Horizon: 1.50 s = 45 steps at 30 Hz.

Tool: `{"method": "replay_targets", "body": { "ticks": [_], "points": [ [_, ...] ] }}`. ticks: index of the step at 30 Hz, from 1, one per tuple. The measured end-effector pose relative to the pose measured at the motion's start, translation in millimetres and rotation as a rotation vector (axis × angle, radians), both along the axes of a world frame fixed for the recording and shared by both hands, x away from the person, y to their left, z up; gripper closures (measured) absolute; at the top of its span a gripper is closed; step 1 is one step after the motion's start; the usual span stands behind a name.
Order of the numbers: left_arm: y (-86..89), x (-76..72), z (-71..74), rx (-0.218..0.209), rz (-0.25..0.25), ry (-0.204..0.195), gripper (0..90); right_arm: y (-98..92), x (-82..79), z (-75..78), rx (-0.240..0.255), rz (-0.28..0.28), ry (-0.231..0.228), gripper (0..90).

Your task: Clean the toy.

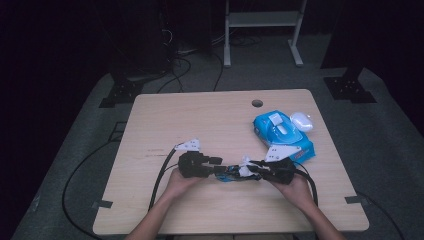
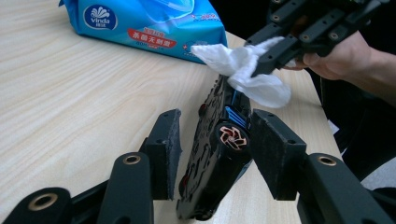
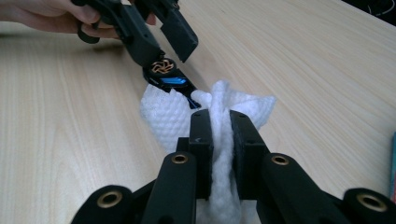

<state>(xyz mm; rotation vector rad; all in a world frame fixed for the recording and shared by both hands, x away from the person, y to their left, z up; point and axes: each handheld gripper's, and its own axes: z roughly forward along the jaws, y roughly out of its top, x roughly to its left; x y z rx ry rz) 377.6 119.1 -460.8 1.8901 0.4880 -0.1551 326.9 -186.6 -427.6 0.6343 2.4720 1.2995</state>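
Note:
A black toy car (image 2: 219, 154) with blue trim and a copper wheel stands tipped on its side between the jaws of my left gripper (image 2: 217, 149). The wheel rests against the right pad, and a strip of table shows at the left pad, so the left gripper is open. My right gripper (image 3: 219, 135) is shut on a white wet wipe (image 3: 163, 116), which touches the car's far end (image 3: 170, 79). In the high view both grippers meet near the front middle of the table: left gripper (image 1: 217, 165), car (image 1: 226, 175), wipe (image 1: 245, 167), right gripper (image 1: 253, 167).
A blue pack of wet wipes (image 1: 282, 135) lies at the table's right, with a white rounded object (image 1: 301, 121) against its far side. The wooden table (image 1: 200, 120) has a cable hole (image 1: 257, 103) near the back edge. Black cables trail off the front.

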Motion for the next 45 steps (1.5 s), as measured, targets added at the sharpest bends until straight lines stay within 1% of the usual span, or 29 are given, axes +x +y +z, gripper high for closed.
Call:
{"method": "replay_targets", "body": {
  "ticks": [3, 7, 9, 12, 14, 15, 18, 19, 21, 22, 23, 24, 25, 27, 28, 29, 30, 32, 33, 34, 35, 36, 37, 38, 39, 40, 41, 43, 45],
  "points": [
    [-1.1, -1.4, -2.0, -0.010, -0.008, 0.014, 53.1, -1.1, -2.0, 0.1, -0.001, 0.011, -0.003, 79.9],
    [-2.1, -2.8, -1.9, 0.004, -0.027, 0.027, 51.9, -1.6, -6.8, -0.4, -0.003, 0.023, -0.015, 79.9],
    [-3.2, -4.9, -2.3, 0.013, -0.039, 0.036, 50.3, -2.5, -9.1, 0.0, 0.006, 0.033, 0.000, 79.9],
    [-4.9, -8.8, -1.9, 0.032, -0.050, 0.032, 47.4, -2.8, -14.8, 1.2, -0.005, 0.045, 0.002, 80.0],
    [-6.2, -12.0, -1.4, 0.045, -0.048, 0.039, 46.7, -2.3, -19.6, 1.4, -0.012, 0.045, -0.001, 79.8],
    [-6.9, -14.1, -1.3, 0.051, -0.050, 0.027, 46.7, -2.2, -21.0, 1.3, -0.012, 0.045, 0.001, 79.8],
    [-8.7, -19.0, -2.5, 0.062, -0.055, 0.019, 46.2, -3.9, -24.7, 0.7, -0.003, 0.059, 0.025, 79.7],
    [-9.7, -21.0, -3.2, 0.074, -0.051, 0.016, 45.9, -4.3, -25.6, 0.4, 0.000, 0.062, 0.029, 79.7],
    [-11.7, -24.1, -4.9, 0.132, -0.034, -0.005, 45.1, -3.8, -29.1, -0.8, -0.014, 0.069, 0.044, 79.5],
    [-12.0, -24.8, -6.6, 0.155, -0.038, -0.009, 43.3, -2.5, -30.5, -2.9, -0.035, 0.077, 0.059, 79.3],
    [-11.4, -25.4, -7.4, 0.140, -0.043, 0.004, 44.4, -0.2, -31.9, -6.3, -0.075, 0.079, 0.072, 79.2],
    [-11.2, -26.1, -6.9, 0.144, -0.043, 0.004, 44.5, 1.8, -33.5, -10.7, -0.116, 0.078, 0.078, 79.2],
    [-10.9, -27.8, -5.8, 0.146, -0.038, -0.016, 44.7, 2.4, -34.1, -15.4, -0.129, 0.082, 0.082, 79.1],
    [-11.5, -29.3, -4.1, 0.183, -0.028, -0.053, 43.1, 2.3, -33.7, -19.1, -0.129, 0.090, 0.107, 79.0],
    [-11.7, -29.0, -4.8, 0.189, -0.030, -0.054, 41.7, 2.3, -33.4, -17.2, -0.123, 0.090, 0.099, 79.0],
    [-12.1, -28.8, -6.0, 0.193, -0.033, -0.049, 40.9, 2.1, -32.2, -14.8, -0.106, 0.090, 0.102, 78.9],
    [-12.9, -28.9, -7.2, 0.200, -0.039, -0.058, 41.0, 1.7, -29.9, -10.4, -0.081, 0.088, 0.104, 78.9],
    [-15.5, -30.4, -7.8, 0.210, -0.041, -0.088, 40.2, 0.4, -23.6, -0.1, -0.044, 0.074, 0.071, 78.7],
    [-16.6, -31.2, -7.5, 0.212, -0.036, -0.100, 39.1, -0.1, -18.7, 3.7, -0.029, 0.060, 0.065, 78.5],
    [-17.8, -32.1, -7.4, 0.217, -0.030, -0.111, 37.1, 0.1, -12.9, 5.2, -0.027, 0.043, 0.058, 78.5],
    [-19.0, -33.1, -7.7, 0.227, -0.029, -0.123, 34.5, 0.9, -7.2, 4.2, -0.047, 0.026, 0.054, 78.4],
    [-19.5, -33.7, -7.9, 0.231, -0.031, -0.123, 30.3, 2.3, 0.0, -0.3, -0.065, 0.016, 0.077, 78.5],
    [-20.0, -34.7, -8.1, 0.226, -0.036, -0.126, 28.8, 3.1, 3.7, -3.9, -0.073, 0.015, 0.099, 78.5],
    [-19.2, -36.3, -6.8, 0.216, -0.043, -0.139, 28.1, 3.9, 6.2, -8.9, -0.077, 0.018, 0.128, 78.4],
    [-18.8, -37.5, -5.2, 0.211, -0.044, -0.159, 27.2, 3.8, 6.0, -12.3, -0.068, 0.022, 0.136, 78.4],
    [-18.7, -38.2, -3.9, 0.210, -0.040, -0.171, 24.5, 3.5, 4.4, -13.8, -0.076, 0.017, 0.127, 78.3],
    [-18.4, -38.5, -3.1, 0.207, -0.032, -0.174, 22.1, 2.7, 3.5, -14.8, -0.082, 0.017, 0.120, 78.2],
    [-17.0, -38.6, -1.7, 0.196, -0.022, -0.184, 19.9, 0.2, 2.6, -16.7, -0.070, 0.019, 0.148, 78.2],
    [-16.7, -39.0, -1.1, 0.200, -0.017, -0.191, 18.3, -0.4, 1.9, -17.4, -0.072, 0.018, 0.148, 78.1]
  ]
}}
